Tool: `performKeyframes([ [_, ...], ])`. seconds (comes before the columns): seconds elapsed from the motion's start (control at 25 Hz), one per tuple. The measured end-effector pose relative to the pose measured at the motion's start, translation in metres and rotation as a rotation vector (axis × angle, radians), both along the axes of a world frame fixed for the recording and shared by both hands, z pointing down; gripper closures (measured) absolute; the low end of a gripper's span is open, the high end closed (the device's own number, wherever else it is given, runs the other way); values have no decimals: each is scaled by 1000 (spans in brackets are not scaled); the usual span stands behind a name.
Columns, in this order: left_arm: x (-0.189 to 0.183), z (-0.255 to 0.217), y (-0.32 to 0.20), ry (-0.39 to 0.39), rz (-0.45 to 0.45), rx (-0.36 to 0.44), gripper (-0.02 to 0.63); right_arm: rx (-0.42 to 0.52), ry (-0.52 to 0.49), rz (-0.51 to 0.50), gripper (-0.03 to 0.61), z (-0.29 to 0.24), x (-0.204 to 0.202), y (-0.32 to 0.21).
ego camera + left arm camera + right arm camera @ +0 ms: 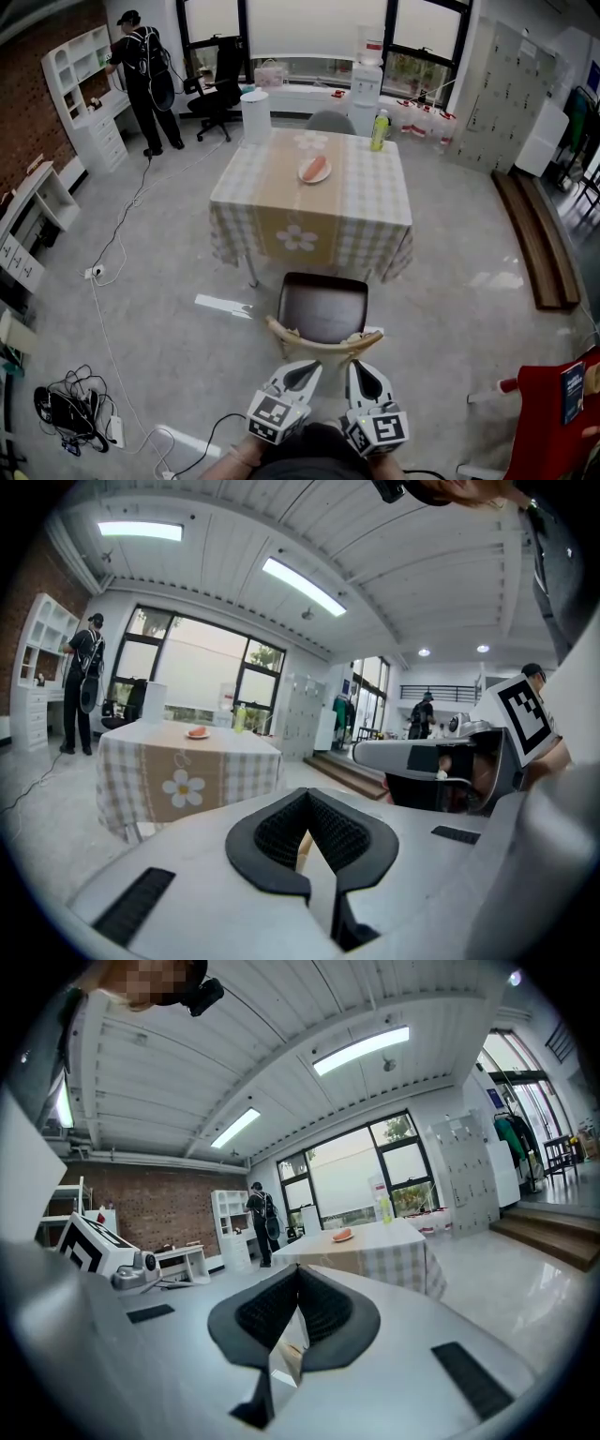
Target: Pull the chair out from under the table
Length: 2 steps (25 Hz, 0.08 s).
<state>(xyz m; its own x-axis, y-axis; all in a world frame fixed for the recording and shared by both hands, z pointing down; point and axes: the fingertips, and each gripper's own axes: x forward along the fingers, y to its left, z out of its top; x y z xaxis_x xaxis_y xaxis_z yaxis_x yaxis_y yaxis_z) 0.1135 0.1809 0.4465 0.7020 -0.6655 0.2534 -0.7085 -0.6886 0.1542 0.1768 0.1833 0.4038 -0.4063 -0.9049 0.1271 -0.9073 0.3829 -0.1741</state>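
The chair [323,311] has a dark seat and a curved wooden backrest [319,345]. It stands on the floor just in front of the table [272,192], which wears a checked cloth with flower prints. My left gripper [309,367] and right gripper [358,367] hover side by side just behind the backrest's top rail, both shut with nothing clamped. In the left gripper view the closed pads [281,841] leave only a sliver of wood showing below them. The right gripper [298,1274] view shows the same, with the table [375,1241] beyond.
A plate of food [314,171] and a green bottle [379,129] stand on the table, with a second chair [330,122] at its far side. A person [141,75] stands at the back-left shelves. Cables [70,412] lie lower left, a red object [553,412] lower right, and a wooden platform [539,244] at right.
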Motion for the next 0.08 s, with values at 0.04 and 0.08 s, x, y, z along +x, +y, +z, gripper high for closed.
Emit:
performKeyframes([
  [0.04, 0, 0, 1, -1, 1, 0, 604, -1, 0, -1, 568, 0, -1, 0],
  [0.08, 0, 1, 1, -3, 1, 0, 604, -2, 1, -1, 568, 0, -1, 0],
])
